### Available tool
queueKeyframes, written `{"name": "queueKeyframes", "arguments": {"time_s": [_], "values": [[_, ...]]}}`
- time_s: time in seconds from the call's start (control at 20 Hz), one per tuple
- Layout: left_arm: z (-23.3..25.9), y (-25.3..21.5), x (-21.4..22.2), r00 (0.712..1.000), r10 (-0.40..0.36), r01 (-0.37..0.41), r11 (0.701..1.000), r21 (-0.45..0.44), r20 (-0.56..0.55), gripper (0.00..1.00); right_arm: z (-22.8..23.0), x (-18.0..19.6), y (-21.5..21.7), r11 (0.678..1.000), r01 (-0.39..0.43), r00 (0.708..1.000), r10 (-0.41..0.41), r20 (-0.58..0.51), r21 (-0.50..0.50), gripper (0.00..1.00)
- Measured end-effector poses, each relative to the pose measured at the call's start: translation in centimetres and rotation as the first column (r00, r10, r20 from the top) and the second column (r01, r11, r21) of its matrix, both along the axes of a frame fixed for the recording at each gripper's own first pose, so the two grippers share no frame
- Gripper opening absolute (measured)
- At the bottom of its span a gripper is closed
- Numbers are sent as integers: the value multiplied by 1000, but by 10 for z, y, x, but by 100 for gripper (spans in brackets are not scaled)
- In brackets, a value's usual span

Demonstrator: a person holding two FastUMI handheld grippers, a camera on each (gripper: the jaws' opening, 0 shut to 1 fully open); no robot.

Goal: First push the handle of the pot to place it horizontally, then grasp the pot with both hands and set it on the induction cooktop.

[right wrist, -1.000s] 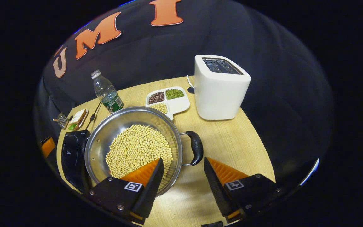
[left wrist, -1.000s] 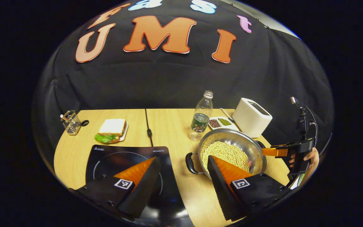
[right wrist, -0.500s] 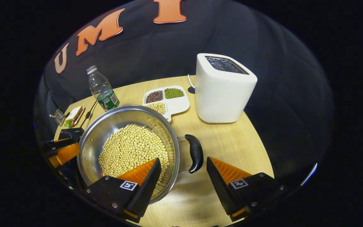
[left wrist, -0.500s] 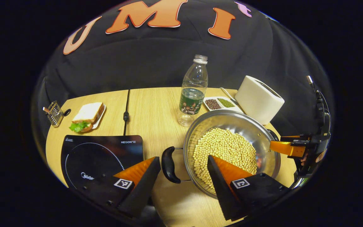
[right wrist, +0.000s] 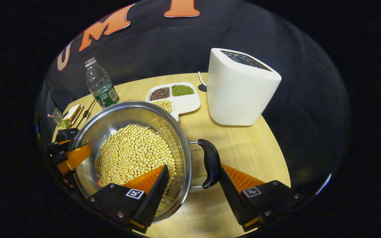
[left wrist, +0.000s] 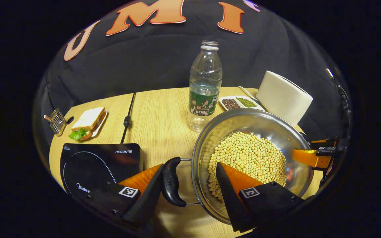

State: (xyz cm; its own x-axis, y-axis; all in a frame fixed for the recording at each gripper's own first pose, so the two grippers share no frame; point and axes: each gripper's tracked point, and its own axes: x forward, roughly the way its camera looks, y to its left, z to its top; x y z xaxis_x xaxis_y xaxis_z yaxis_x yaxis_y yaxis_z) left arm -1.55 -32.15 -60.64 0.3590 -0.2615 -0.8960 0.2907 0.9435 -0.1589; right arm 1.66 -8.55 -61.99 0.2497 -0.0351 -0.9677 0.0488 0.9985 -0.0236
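The table (left wrist: pixel 164 109) carried the induction cooktop (left wrist: pixel 101 165) left of the bean-filled pot (right wrist: pixel 134 148). Each gripper, left gripper (left wrist: pixel 190 185) and right gripper (right wrist: pixel 192 185), straddled a pot handle (right wrist: pixel 210 163) with jaws spread, apparently poised for a two-handed lift.

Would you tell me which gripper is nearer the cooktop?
Left. The left gripper straddles the pot handle beside the cooktop; the right gripper is at the pot's far handle.
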Motion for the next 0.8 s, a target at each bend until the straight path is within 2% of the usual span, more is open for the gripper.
{"name": "queueKeyframes", "arguments": {"time_s": [0.15, 0.2, 0.25, 0.35, 0.4, 0.45, 0.5, 0.6, 0.65, 0.8], "values": [[-7, -1, 2, 999, -31, 31, 1000, 4, 17, 97, -1, 0, -2, 999, -12, 1000, 12, 0, -33, 93], [-13, -3, 3, 1000, -25, 25, 1000, -2, 11, 99, -1, 0, -3, 999, -8, 1000, 8, 0, -31, 93], [-16, -5, 1, 1000, -22, 22, 1000, -1, 2, 96, -2, 0, -4, 1000, -4, 1000, 4, 0, -28, 93], [-19, -3, 3, 1000, -12, 11, 1000, 15, 13, 97, -5, 2, -6, 999, -1, 1000, 1, 6, -34, 92], [-21, -3, 4, 999, -23, 23, 999, 24, 24, 100, -6, 2, -8, 999, -3, 1000, 4, 8, -44, 92], [-23, -1, 2, 999, -37, 36, 999, 32, 28, 96, -7, 2, -9, 998, -12, 1000, 13, 11, -54, 89], [-25, 1, 4, 999, -30, 29, 999, 39, 33, 99, -8, 2, -9, 998, -21, 1000, 21, 13, -62, 88], [-29, 3, 7, 999, -25, 23, 998, 52, 39, 94, -12, 3, -10, 997, -17, 1000, 19, 19, -71, 86], [-29, 3, 8, 998, -30, 27, 998, 56, 57, 88, -15, 2, -9, 997, -11, 1000, 13, 23, -76, 86], [-32, 2, 12, 996, -48, 44, 997, 57, 73, 88, -17, 0, -12, 989, -60, 997, 65, 35, -135, 86]]}}
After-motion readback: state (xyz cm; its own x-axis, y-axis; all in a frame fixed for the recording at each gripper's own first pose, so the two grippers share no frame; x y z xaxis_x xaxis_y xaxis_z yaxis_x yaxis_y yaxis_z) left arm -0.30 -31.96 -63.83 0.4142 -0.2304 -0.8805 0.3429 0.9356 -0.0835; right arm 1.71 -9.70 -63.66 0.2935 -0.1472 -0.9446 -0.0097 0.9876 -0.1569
